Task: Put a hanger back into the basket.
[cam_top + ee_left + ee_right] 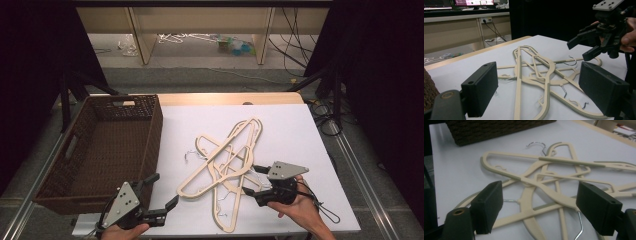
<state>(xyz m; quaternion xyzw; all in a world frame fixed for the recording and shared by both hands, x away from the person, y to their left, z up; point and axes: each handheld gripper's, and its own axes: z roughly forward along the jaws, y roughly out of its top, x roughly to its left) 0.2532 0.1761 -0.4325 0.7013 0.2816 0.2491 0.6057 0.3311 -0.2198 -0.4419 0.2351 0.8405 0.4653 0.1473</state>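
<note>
Several cream plastic hangers (227, 165) with wire hooks lie tangled in a heap on the white table (300, 135). My left gripper (162, 190) hovers near the table's front edge, left of the heap, jaws open and empty. Its own view looks between its jaws (537, 75) across the hangers (520, 72) to the right gripper (579, 50) on the far side. My right gripper (251, 180) sits at the heap's right side, open, its jaws pointing at the hangers. In the right gripper view the jaws (540, 195) stand wide above the crossed hangers (529, 181), touching none.
A dark brown wicker basket (100, 150) with nothing in it stands along the table's left side, also in the right gripper view as the basket (486, 130). Cables trail off the right gripper. Beyond the table are shelf legs and floor clutter.
</note>
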